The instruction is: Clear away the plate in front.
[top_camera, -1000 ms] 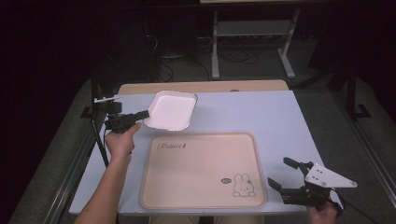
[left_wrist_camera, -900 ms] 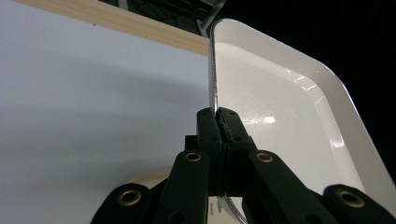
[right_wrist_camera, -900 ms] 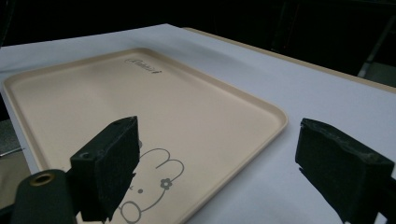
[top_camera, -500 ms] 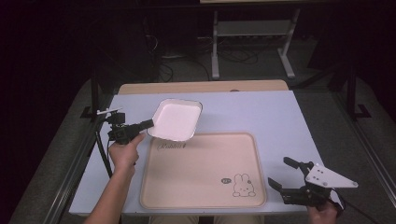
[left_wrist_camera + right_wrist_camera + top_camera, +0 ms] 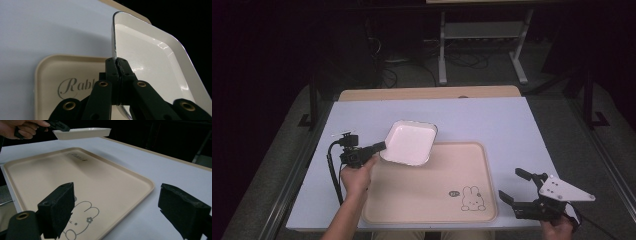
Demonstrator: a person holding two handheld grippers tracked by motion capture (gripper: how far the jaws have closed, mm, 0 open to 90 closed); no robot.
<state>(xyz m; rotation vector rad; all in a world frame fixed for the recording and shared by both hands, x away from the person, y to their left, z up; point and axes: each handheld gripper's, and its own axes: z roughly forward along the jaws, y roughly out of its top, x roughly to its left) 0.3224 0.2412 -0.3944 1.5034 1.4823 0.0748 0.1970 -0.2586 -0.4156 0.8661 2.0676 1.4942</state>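
Note:
A white rectangular dish (image 5: pixel 409 143) hangs above the far left corner of the beige tray (image 5: pixel 432 195). My left gripper (image 5: pixel 380 146) is shut on the dish's near left rim, and in the left gripper view both jaws pinch that rim (image 5: pixel 115 50). A rabbit drawing (image 5: pixel 472 198) marks the tray's near right part. My right gripper (image 5: pixel 512 186) rests open at the table's near right edge, beside the tray, with nothing between its pads (image 5: pixel 58 207). In the right gripper view the dish (image 5: pixel 82 133) floats above the tray (image 5: pixel 105 175) far off.
The tray lies on a pale blue table top (image 5: pixel 492 120) with a wooden strip (image 5: pixel 427 93) along its far edge. A metal stand (image 5: pixel 482 37) and cables sit on the dark floor behind the table.
My left gripper has carried the dish to the right and lower, from over the bare table to over the tray's far left corner. The right gripper has stayed still.

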